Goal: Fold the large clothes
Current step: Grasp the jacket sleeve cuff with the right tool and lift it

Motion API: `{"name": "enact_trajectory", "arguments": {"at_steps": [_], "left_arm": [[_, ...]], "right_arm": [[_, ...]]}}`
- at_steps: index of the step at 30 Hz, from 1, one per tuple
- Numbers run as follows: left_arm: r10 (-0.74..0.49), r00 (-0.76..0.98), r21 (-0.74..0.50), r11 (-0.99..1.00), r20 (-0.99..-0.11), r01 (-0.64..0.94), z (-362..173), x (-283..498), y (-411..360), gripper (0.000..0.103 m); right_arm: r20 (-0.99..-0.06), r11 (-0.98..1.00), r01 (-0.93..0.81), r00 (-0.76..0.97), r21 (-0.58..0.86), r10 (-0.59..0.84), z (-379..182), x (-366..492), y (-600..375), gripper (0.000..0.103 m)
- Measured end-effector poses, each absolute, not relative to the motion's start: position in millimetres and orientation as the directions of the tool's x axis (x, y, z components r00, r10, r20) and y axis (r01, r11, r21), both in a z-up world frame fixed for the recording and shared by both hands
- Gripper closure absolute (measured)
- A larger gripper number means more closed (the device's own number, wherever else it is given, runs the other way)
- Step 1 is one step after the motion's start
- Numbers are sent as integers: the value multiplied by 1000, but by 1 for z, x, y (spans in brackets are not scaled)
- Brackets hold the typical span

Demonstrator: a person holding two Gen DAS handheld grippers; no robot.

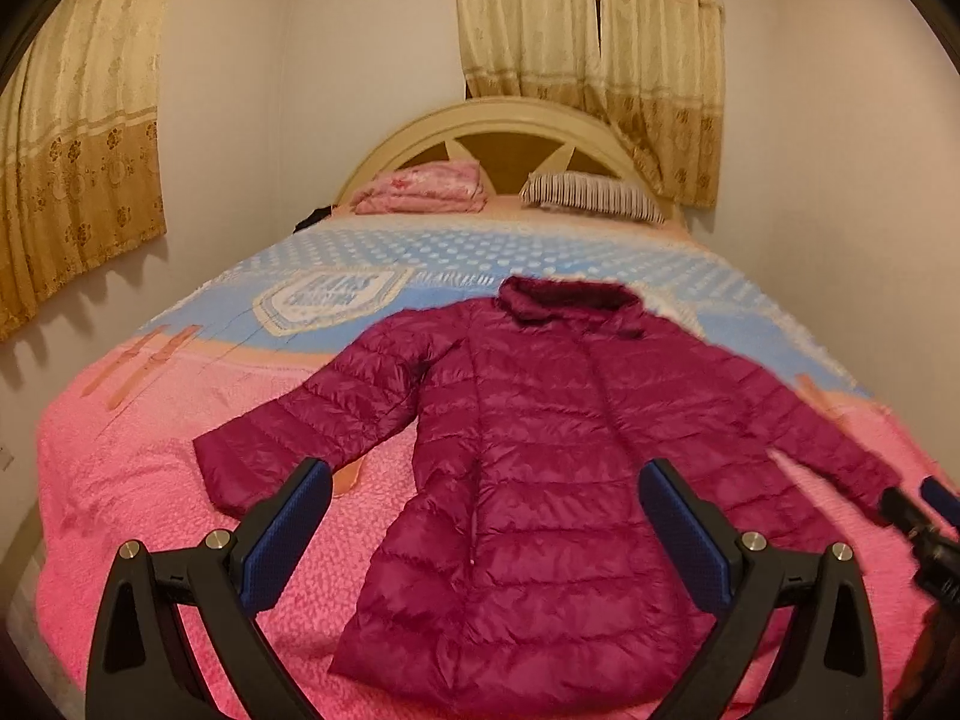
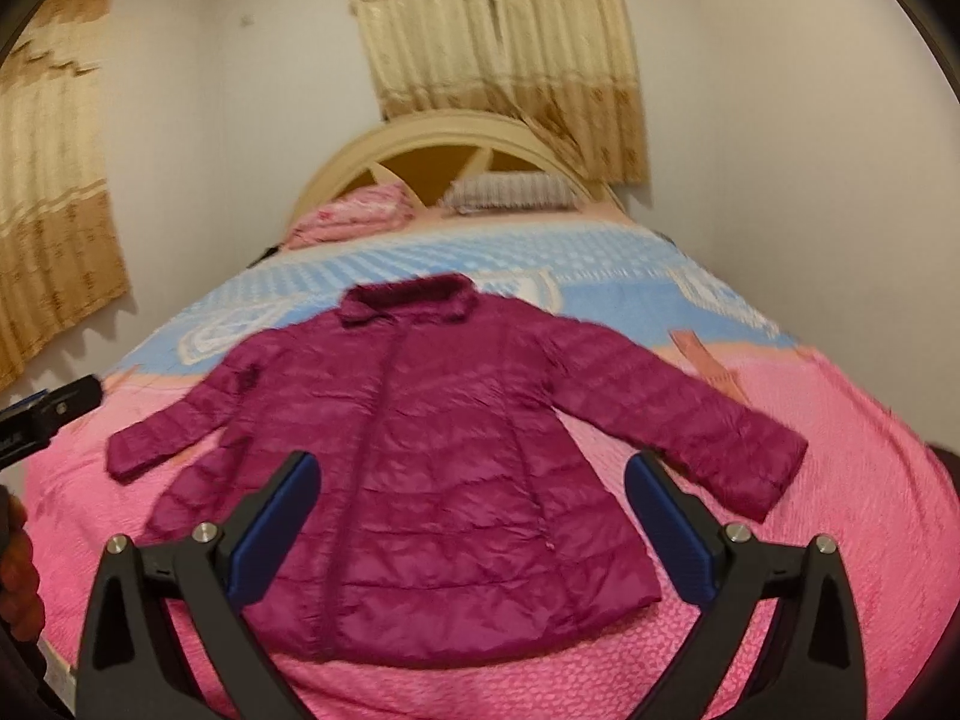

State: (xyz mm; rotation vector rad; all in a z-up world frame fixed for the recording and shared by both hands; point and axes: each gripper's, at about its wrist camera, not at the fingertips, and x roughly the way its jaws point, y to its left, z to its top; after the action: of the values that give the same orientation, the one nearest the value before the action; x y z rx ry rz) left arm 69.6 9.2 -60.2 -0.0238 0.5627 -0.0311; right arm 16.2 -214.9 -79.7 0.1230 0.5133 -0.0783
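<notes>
The magenta jacket (image 1: 540, 450) lies flat on the bed (image 1: 150, 480), sleeves spread for folding; the left gripper (image 1: 486, 516) and right gripper (image 2: 471, 510) hover above it, jaws apart and empty.

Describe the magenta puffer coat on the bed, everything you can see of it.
The coat is a long magenta quilted puffer of shiny, padded-looking fabric with horizontal stitch lines and a darker, fuzzy-looking collar. It lies flat and unfolded, front up and closed down the middle, collar toward the headboard, hem toward the cameras. Both sleeves spread out and down to the sides. It rests on the pink and blue bedspread, the collar over the blue part. Neither gripper touches it.
</notes>
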Motion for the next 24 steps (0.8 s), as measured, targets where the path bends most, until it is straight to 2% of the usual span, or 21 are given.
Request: {"name": "enact_trajectory", "arguments": {"at_steps": [12,17,24], "left_arm": [[6,771,8,1000,-636,-1,-123,159,3,1],[30,754,30,999,-656,-14,-135,181,7,1],[70,742,50,998,-667,-49,-140,202,22,1]], "right_arm": [[-648,905,388,737,174,-191,-138,67,-341,21],[-689,841,504,682,198,-247,-152,69,-392,24],[-750,794,569,617,217,-238,-168,81,-433,37]]}}
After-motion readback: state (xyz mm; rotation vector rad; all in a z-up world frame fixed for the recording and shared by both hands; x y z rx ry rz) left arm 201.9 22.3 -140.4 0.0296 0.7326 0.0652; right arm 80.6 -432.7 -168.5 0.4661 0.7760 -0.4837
